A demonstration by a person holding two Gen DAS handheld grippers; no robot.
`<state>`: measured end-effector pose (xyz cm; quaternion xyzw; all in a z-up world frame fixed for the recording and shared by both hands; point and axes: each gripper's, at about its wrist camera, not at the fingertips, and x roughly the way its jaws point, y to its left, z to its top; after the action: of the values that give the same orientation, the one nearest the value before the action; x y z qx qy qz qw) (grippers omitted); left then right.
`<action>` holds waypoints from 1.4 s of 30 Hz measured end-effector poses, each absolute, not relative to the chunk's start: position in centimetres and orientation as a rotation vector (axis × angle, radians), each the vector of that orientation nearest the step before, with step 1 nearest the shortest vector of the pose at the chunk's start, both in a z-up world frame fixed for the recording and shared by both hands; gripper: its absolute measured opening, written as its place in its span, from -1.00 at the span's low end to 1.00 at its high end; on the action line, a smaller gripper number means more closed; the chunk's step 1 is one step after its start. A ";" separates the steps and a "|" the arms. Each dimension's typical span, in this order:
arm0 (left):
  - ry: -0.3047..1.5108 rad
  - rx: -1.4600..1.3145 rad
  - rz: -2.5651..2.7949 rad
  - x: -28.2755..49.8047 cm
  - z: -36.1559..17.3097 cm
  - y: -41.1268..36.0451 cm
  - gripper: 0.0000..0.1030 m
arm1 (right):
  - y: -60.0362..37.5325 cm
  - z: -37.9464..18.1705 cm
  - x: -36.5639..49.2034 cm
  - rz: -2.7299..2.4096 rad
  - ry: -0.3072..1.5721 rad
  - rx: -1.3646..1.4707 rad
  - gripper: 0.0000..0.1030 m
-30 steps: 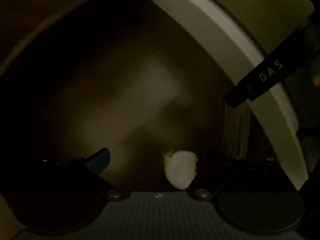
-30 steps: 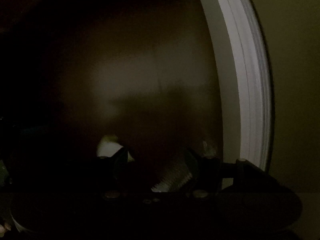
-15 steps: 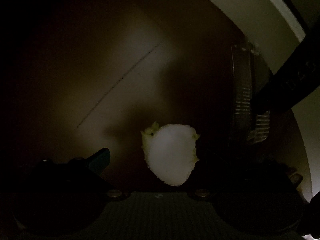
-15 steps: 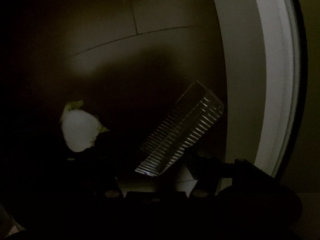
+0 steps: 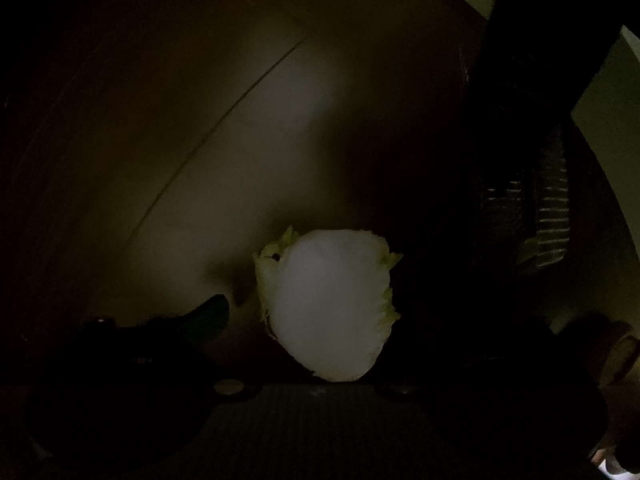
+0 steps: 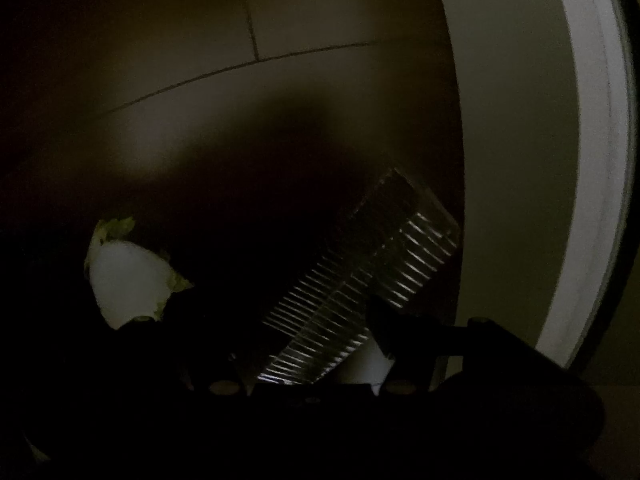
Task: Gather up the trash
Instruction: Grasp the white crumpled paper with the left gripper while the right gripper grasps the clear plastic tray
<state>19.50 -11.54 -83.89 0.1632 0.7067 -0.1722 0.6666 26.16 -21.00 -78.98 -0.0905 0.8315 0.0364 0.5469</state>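
Observation:
Both grippers look down into a dark bin. A white cabbage stump (image 5: pixel 330 308) with pale green leaf edges lies low in the left wrist view, between the spread fingers of my left gripper (image 5: pixel 316 320); its left fingertip (image 5: pixel 214 312) stands apart from the stump, so the gripper is open. The stump also shows in the right wrist view (image 6: pixel 126 280). A clear ribbed plastic tray (image 6: pixel 360 288) lies in front of my right gripper (image 6: pixel 304 344); the fingers are lost in the dark. The tray also shows in the left wrist view (image 5: pixel 548 216).
The bin's white rim (image 6: pixel 592 160) curves down the right side of the right wrist view. The right gripper's dark body (image 5: pixel 520 60) crosses the upper right of the left wrist view. The bin floor (image 6: pixel 280 92) shows seam lines.
Both grippers have gone deeper into the bin. The cabbage stump and the ribbed tray have come to lie free and now look larger. The rim has slid out to the edges.

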 end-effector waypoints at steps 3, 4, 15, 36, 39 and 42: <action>1.603 0.381 -0.375 19.3 -84.4 -11.5 0.77 | -20.6 -79.6 25.9 0.092 1.963 -0.206 0.09; 1.606 0.388 -0.370 19.2 -84.5 -11.6 0.66 | -20.6 -79.6 25.8 0.097 1.965 -0.209 0.01; 1.551 0.455 -0.419 18.0 -83.9 -11.9 0.18 | -21.6 -80.2 25.8 0.068 1.992 -0.245 -1.00; 1.534 0.295 -0.248 20.6 -82.9 -6.1 0.07 | -25.5 -78.2 26.6 0.070 1.969 -0.050 -0.21; 1.530 0.291 -0.255 20.7 -82.9 -6.3 0.07 | -25.6 -79.7 26.5 0.009 1.994 -0.070 -0.11; 1.531 0.288 -0.264 20.7 -84.1 -5.9 0.07 | -25.5 -80.3 26.4 -0.032 1.980 -0.076 -0.03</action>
<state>20.71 -5.93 -84.10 0.1295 0.6885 -0.1186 0.7037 26.44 -25.47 -80.28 -0.0321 0.8359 -0.0136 0.5478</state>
